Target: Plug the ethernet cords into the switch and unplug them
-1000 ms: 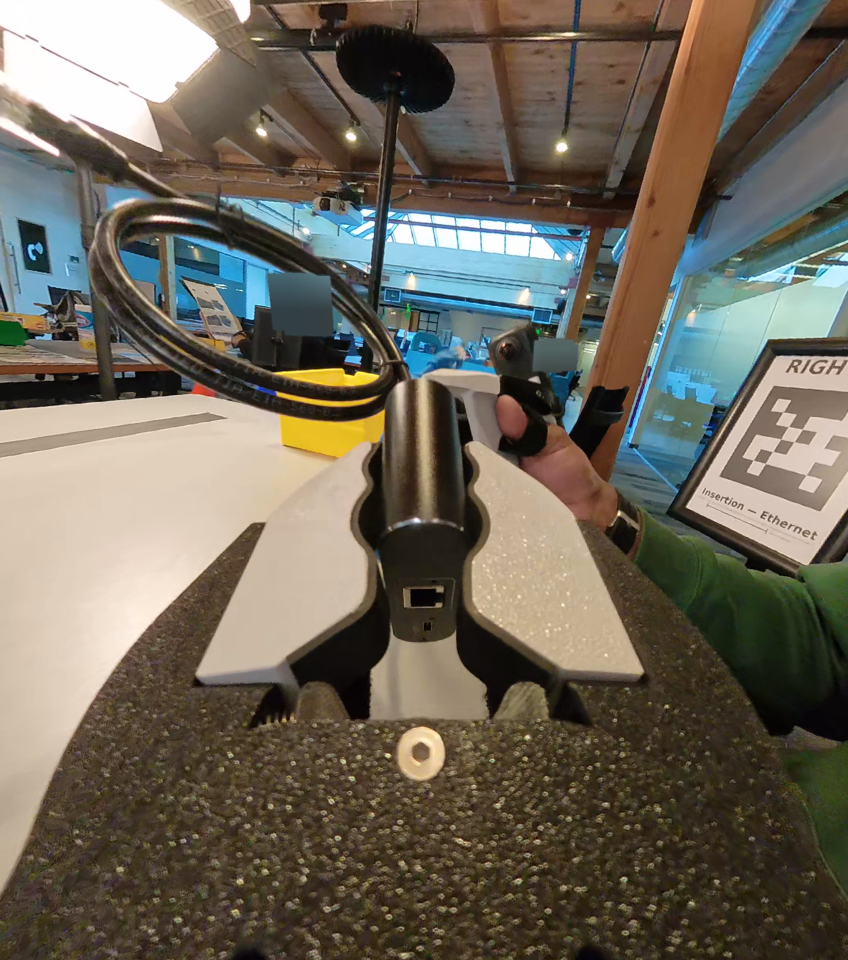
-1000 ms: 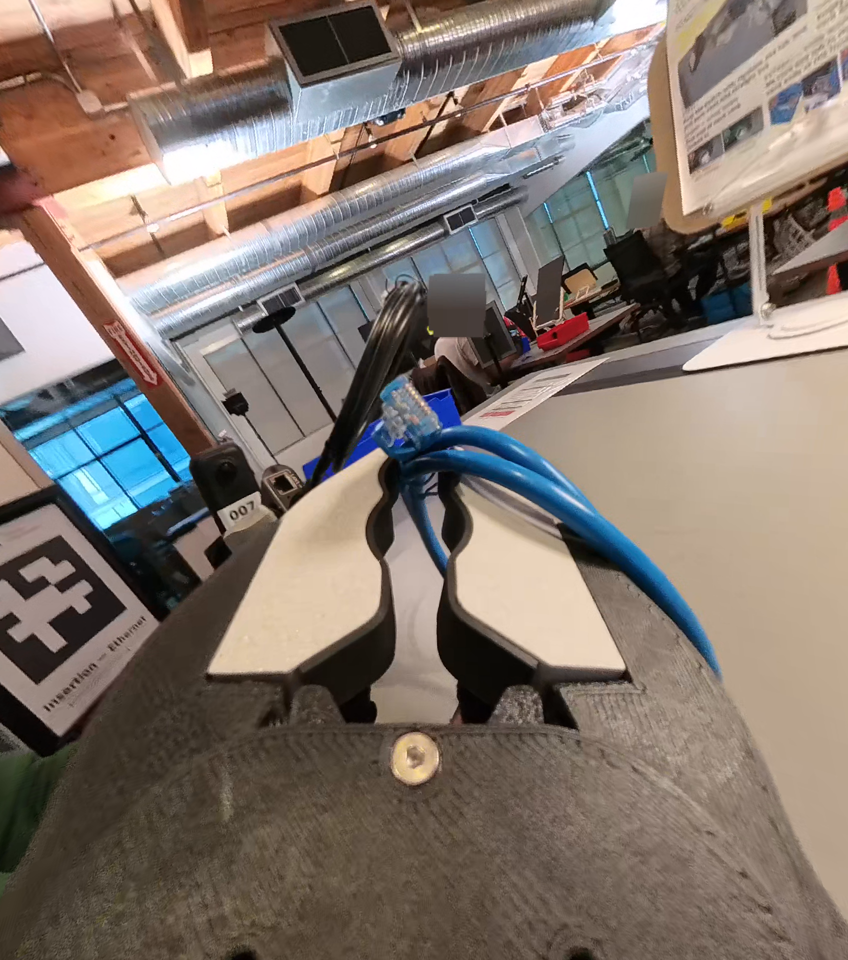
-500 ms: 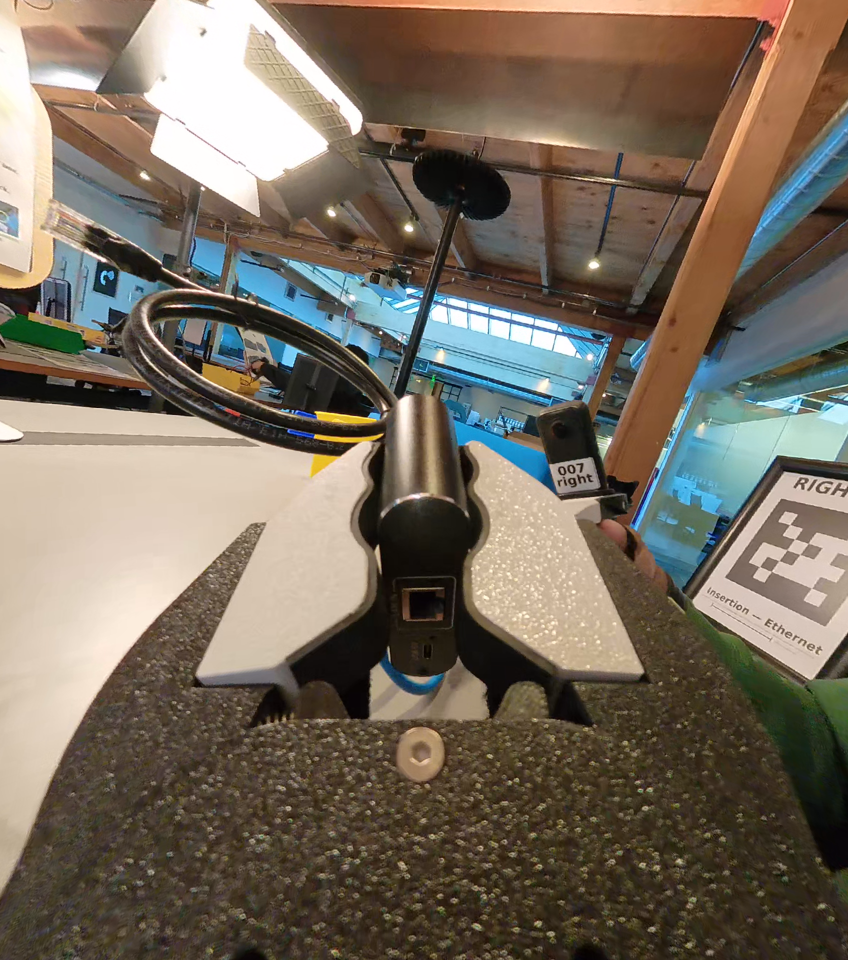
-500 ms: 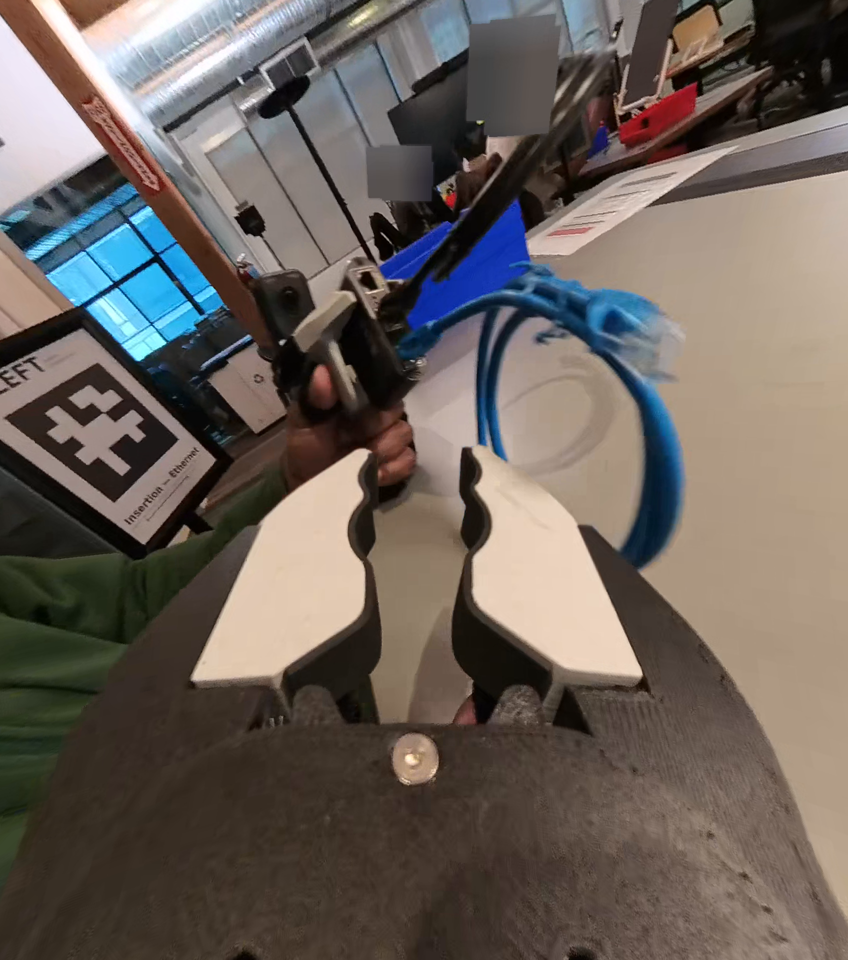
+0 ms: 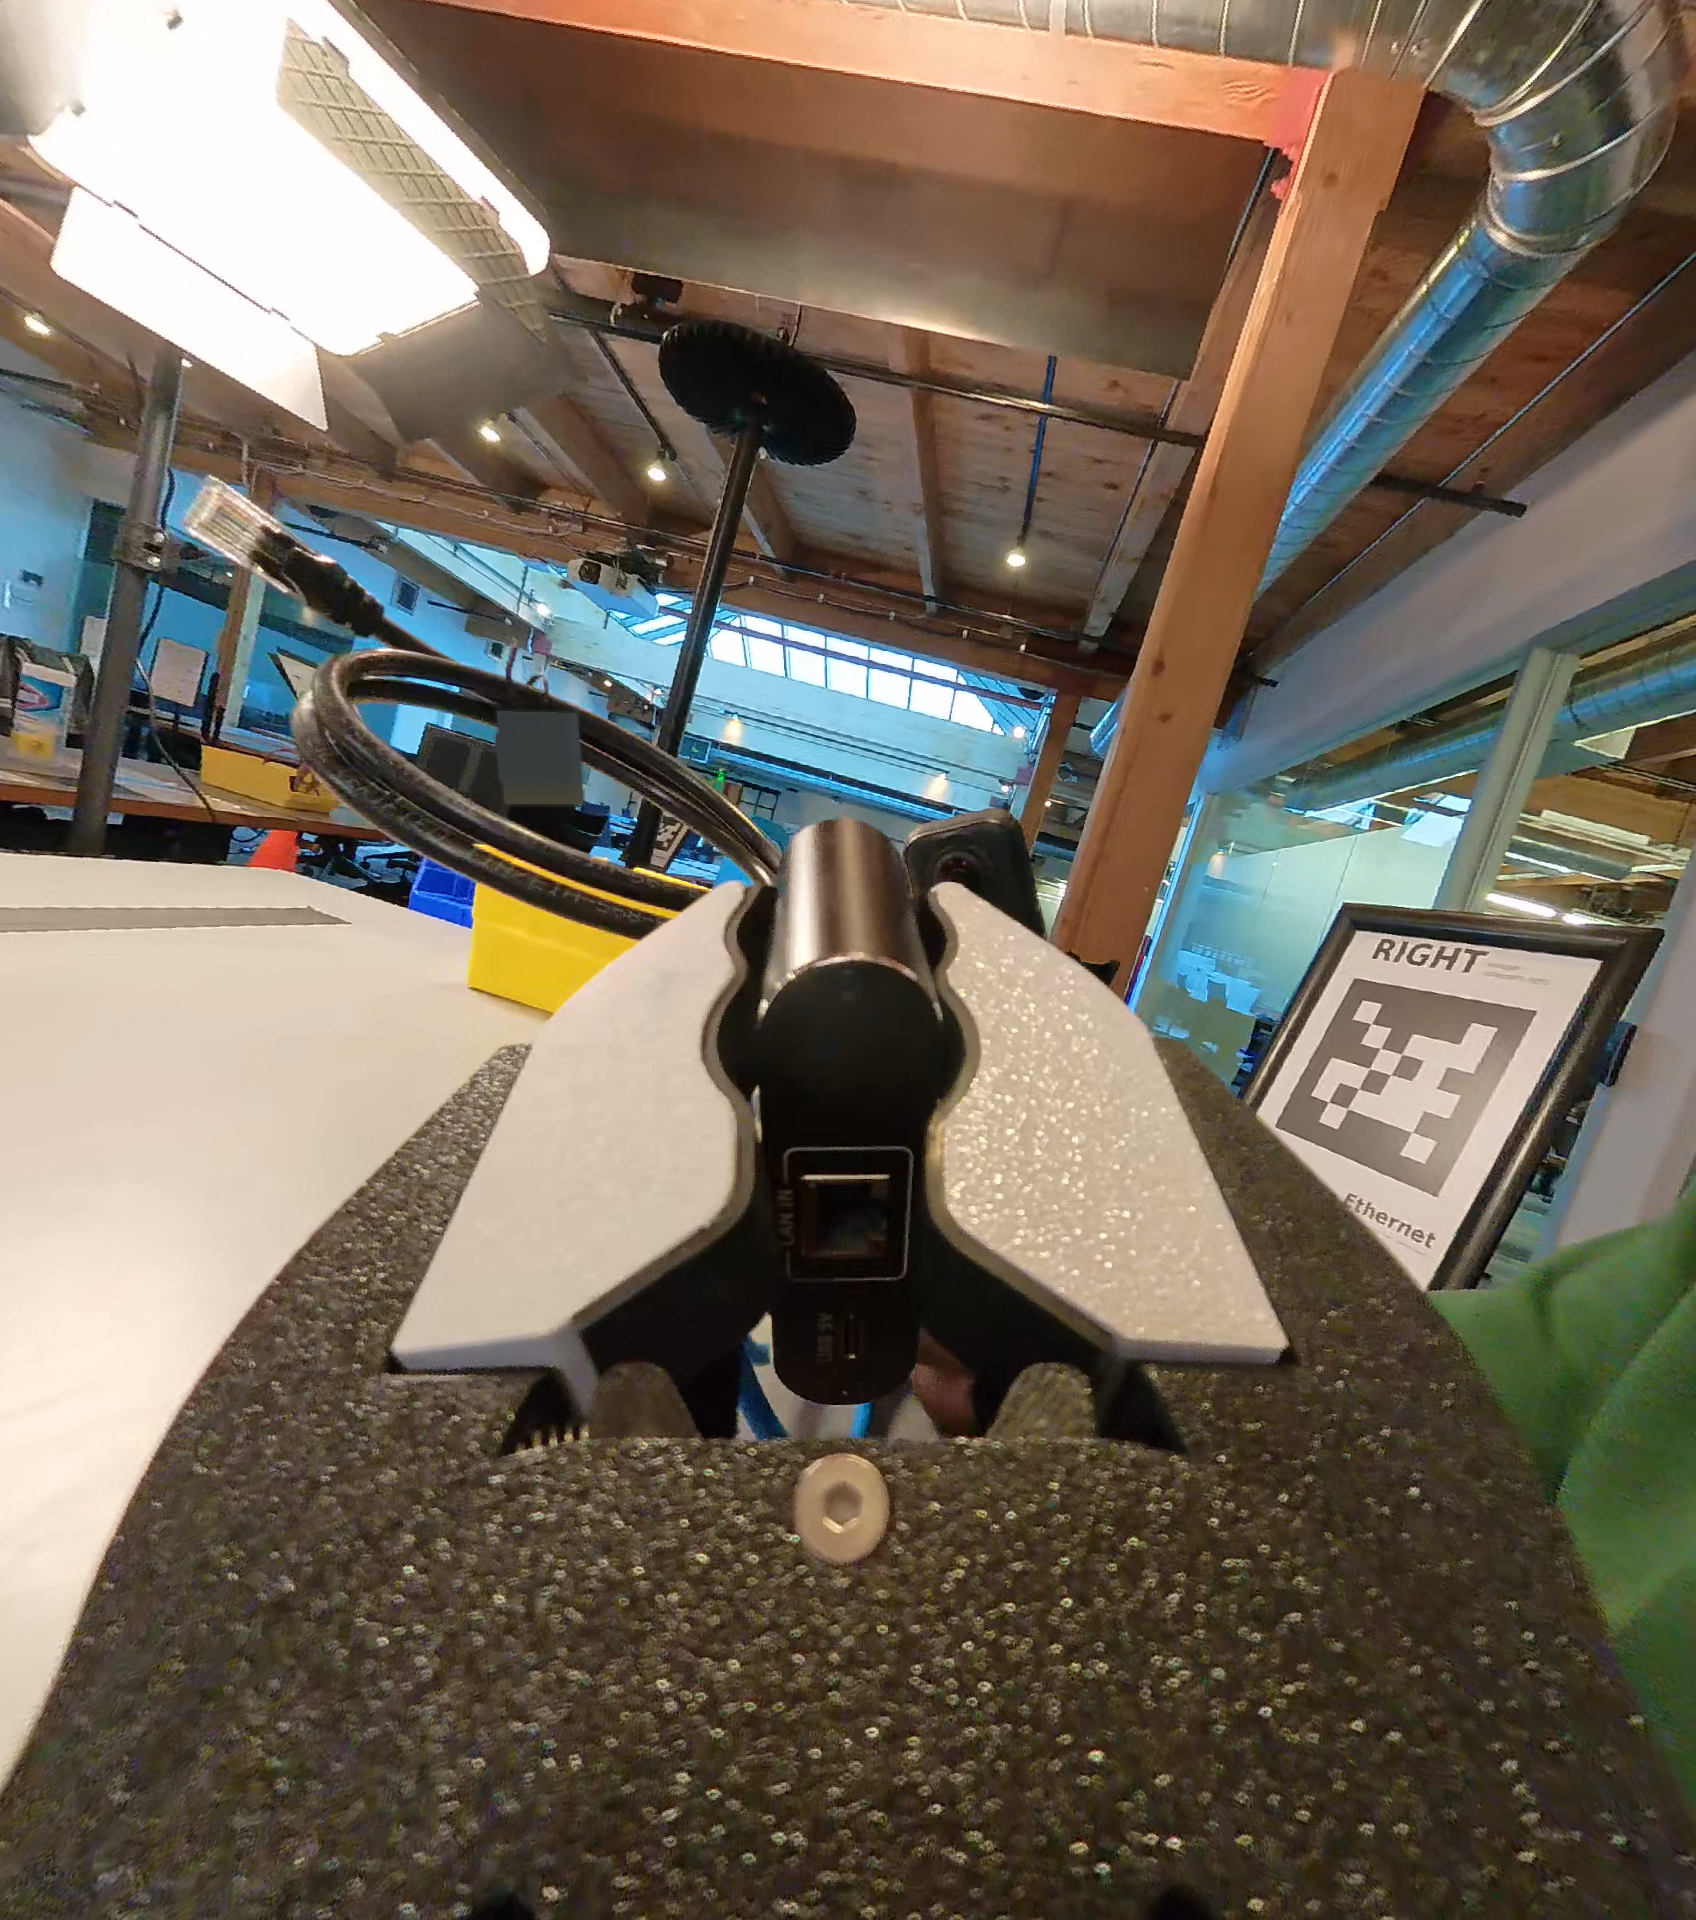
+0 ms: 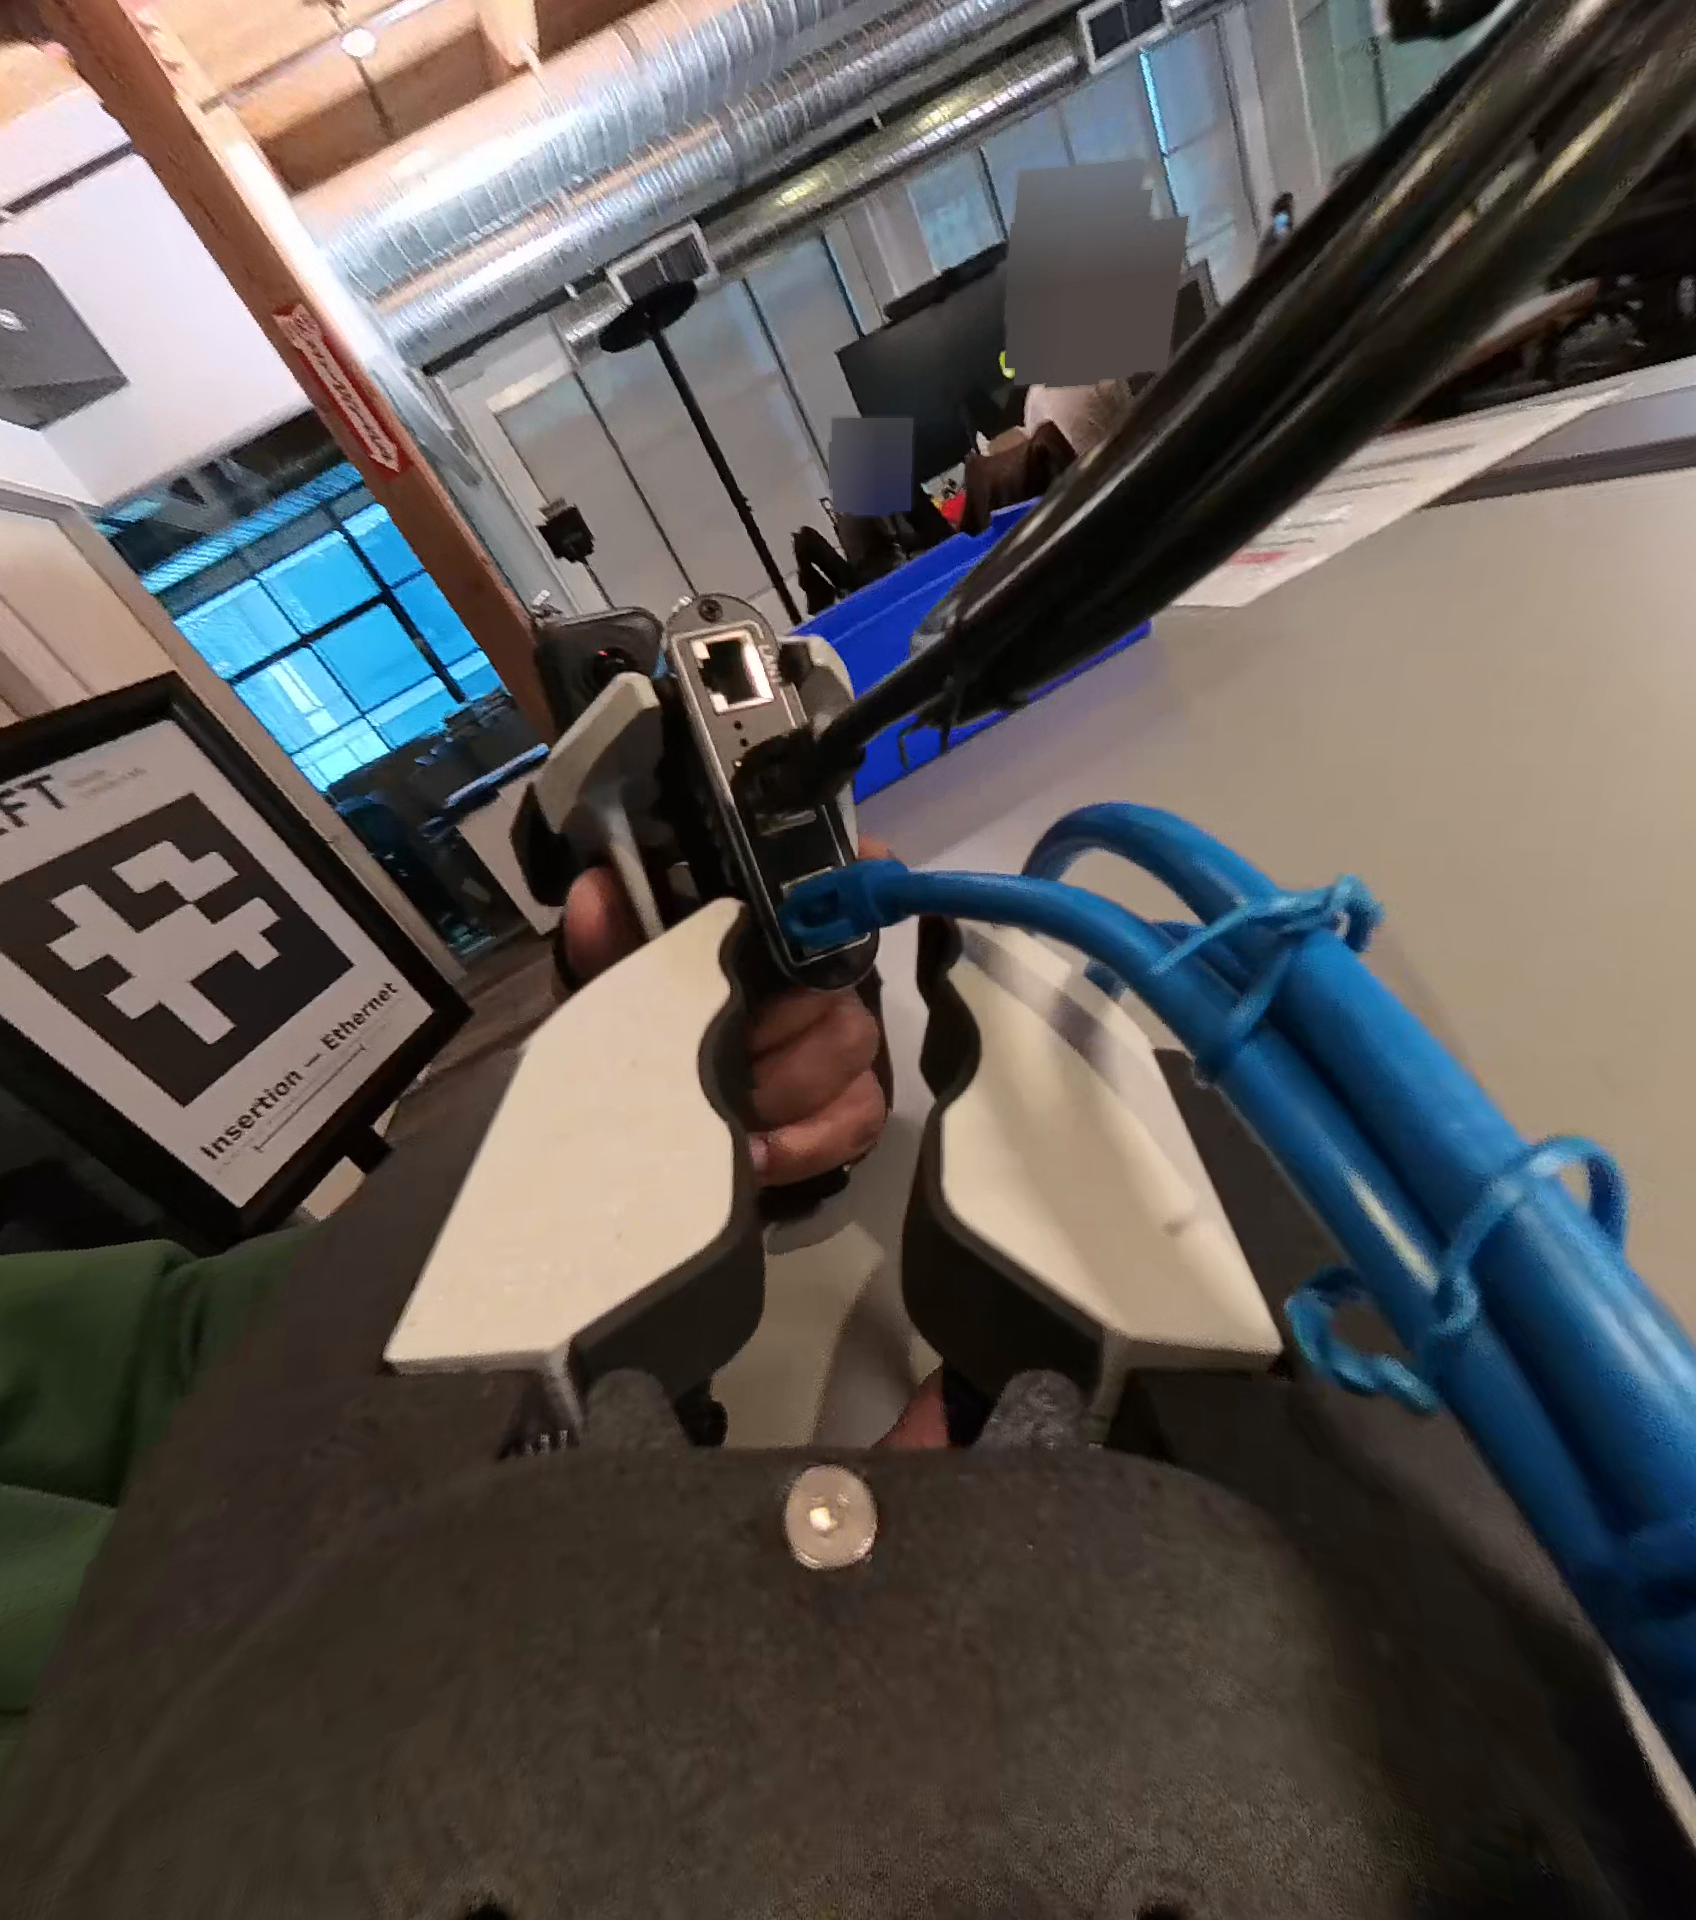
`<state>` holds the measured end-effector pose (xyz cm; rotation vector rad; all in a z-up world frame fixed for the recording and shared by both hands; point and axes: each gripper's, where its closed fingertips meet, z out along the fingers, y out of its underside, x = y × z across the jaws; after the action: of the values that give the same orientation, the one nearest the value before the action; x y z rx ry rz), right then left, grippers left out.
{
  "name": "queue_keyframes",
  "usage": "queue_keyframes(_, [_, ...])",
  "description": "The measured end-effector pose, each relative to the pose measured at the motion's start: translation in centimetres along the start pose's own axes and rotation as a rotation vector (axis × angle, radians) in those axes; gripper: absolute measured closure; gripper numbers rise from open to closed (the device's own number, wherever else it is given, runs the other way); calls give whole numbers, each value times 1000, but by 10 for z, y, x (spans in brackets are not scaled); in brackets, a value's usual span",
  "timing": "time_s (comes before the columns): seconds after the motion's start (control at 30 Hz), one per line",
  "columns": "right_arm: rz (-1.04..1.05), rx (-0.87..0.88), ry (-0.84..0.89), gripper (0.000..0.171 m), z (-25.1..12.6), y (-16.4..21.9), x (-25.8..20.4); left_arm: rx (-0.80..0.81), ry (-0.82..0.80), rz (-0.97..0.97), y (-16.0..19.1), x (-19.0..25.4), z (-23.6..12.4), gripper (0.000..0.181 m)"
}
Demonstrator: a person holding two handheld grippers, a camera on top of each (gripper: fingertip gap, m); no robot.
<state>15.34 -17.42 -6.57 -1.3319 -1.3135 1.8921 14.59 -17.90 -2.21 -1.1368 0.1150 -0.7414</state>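
Note:
My left gripper (image 5: 839, 899) is shut on a black switch (image 5: 844, 1039), whose near end shows an empty port. A black cord (image 5: 428, 769) loops from its far end, and the cord's free clear plug (image 5: 226, 516) hangs in the air. In the right wrist view the switch (image 6: 761, 790) is held up by a hand. Its top port is empty, the black cord (image 6: 1239, 416) sits in the middle one, and the blue cord's plug (image 6: 823, 904) sits in the lowest one. The tied blue cord (image 6: 1343, 1091) runs over my right finger. My right gripper (image 6: 823, 935) is open and empty just before the switch.
A grey table (image 5: 96, 1039) lies to the left, with a yellow bin (image 5: 532, 945) on it. A framed marker sign (image 5: 1426, 1070) stands at the right, next to a wooden post (image 5: 1208, 582). A green sleeve (image 5: 1675, 1403) is at the right. A blue bin (image 6: 927, 603) sits behind the switch.
My right gripper has let go of the blue cord, opened and turned to face the switch. The blue plug now sits in the switch's lowest port. The left gripper has tilted upward.

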Motion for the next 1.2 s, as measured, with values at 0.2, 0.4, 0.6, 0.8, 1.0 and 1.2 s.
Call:
queue_keyframes(0.2, [-72, 4, -42, 150, -9, -5, -4, -23, 50, -69, 7, 5, 4, 154])
queue_keyframes(0.4, [-66, 137, -83, 155, -29, -22, -7, -150, 103, -85, 27, 17, 17, 126])
queue_keyframes(0.6, [-84, 186, -126, 155, -31, -28, -15, -233, 161, -116, 40, 27, 22, 140])
queue_keyframes(0.8, [-256, 103, -91, 153, -31, -23, -23, -222, 102, 32, 38, 30, 20, 153])
queue_keyframes(1.0, [-473, -23, -17, 149, -42, -15, -22, -312, 39, 370, 51, 36, 21, 153])
queue_keyframes(1.2, [-629, -58, -62, 150, -57, -8, -31, -377, 78, 493, 66, 47, 22, 153])
